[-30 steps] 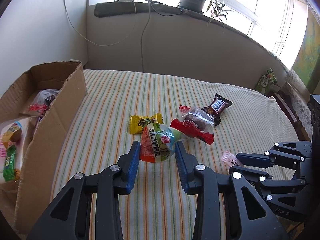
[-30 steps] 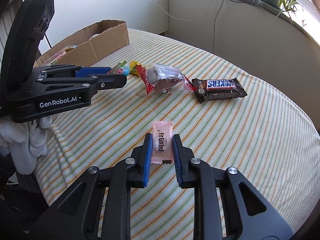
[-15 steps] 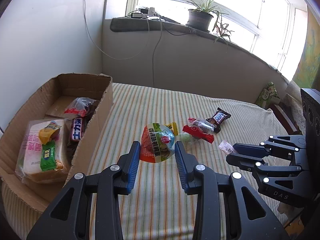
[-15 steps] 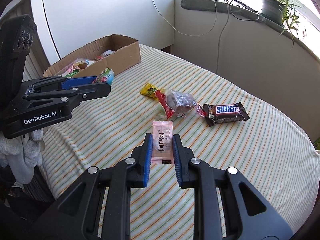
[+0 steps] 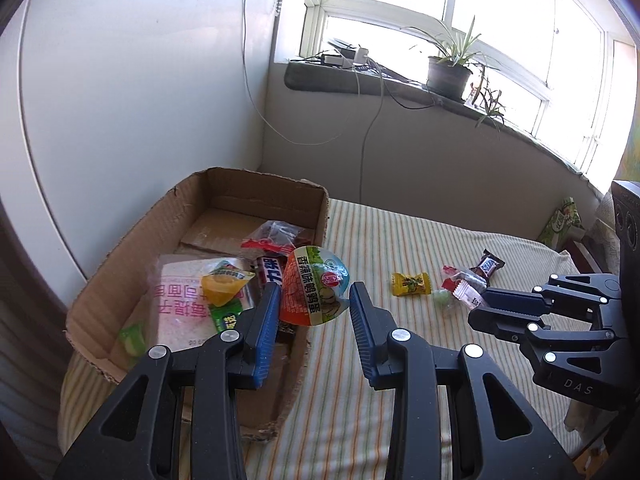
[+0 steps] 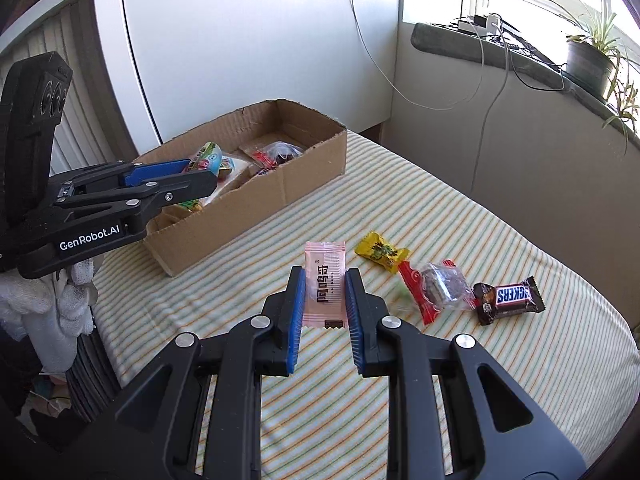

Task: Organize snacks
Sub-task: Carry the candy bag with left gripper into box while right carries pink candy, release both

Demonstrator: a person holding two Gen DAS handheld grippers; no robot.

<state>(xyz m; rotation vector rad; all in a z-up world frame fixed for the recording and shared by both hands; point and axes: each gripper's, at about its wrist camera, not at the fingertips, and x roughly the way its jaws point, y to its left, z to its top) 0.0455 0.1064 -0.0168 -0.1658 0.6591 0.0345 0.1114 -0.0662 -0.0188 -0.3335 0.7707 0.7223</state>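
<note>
Left gripper fingers pinch an egg packet above the box; right gripper fingers clamp a pink sachet. Beyond, three snacks remain on the surface: yellow candy, red pack, Snickers.

One cardboard box, two grippers each holding one snack, three wrapped snacks loose on striped cloth

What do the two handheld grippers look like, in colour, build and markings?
Both are matte black linkage frames with silver pivot pins and ribbed blue finger pads. The left gripper is printed "GenRobot.AI"; the right gripper shows "DAS". A white glove shows beneath the left one.
</note>
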